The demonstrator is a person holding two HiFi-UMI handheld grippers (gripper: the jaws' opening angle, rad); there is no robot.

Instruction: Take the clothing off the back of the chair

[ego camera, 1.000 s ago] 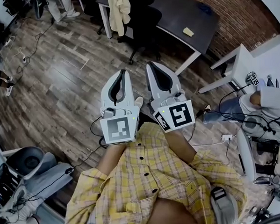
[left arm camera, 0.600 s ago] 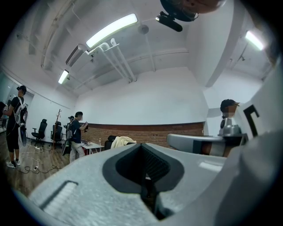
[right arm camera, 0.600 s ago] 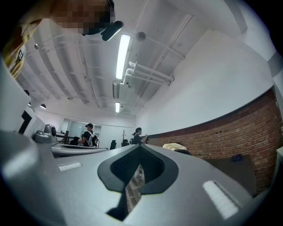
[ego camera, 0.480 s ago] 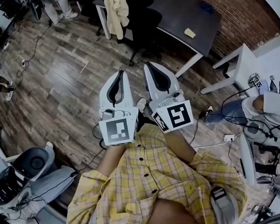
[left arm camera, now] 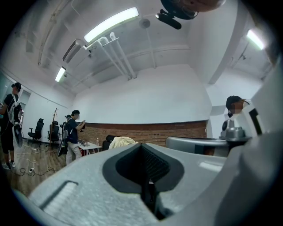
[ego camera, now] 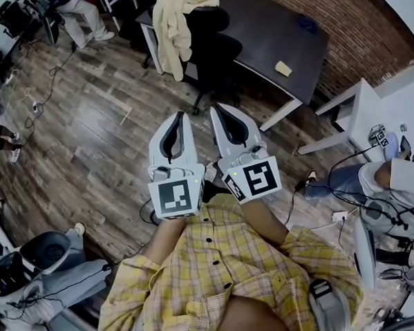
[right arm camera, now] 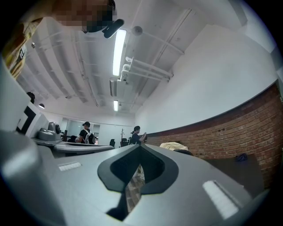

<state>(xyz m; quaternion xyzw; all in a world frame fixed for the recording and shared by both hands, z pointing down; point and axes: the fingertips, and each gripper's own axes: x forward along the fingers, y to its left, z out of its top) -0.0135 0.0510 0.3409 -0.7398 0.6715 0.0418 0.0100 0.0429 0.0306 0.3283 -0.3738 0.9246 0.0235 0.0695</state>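
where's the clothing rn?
Head view, top centre-left: the cream garment hangs over the back of the black office chair beside the dark desk, ahead of the left gripper and right gripper, apart from both.

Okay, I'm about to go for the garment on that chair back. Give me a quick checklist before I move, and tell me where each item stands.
1. Garment on the chair back: ok. The garment drapes over the chair by the desk.
2. Way to the chair: ok. Only floor lies between.
3. Left tool open to grasp: not ok. Jaws together, empty.
4. Right tool open to grasp: not ok. Jaws together, empty.
5. Tools at the garment: not ok. Both are well short of it.
6. Garment free of snags: cannot tell.
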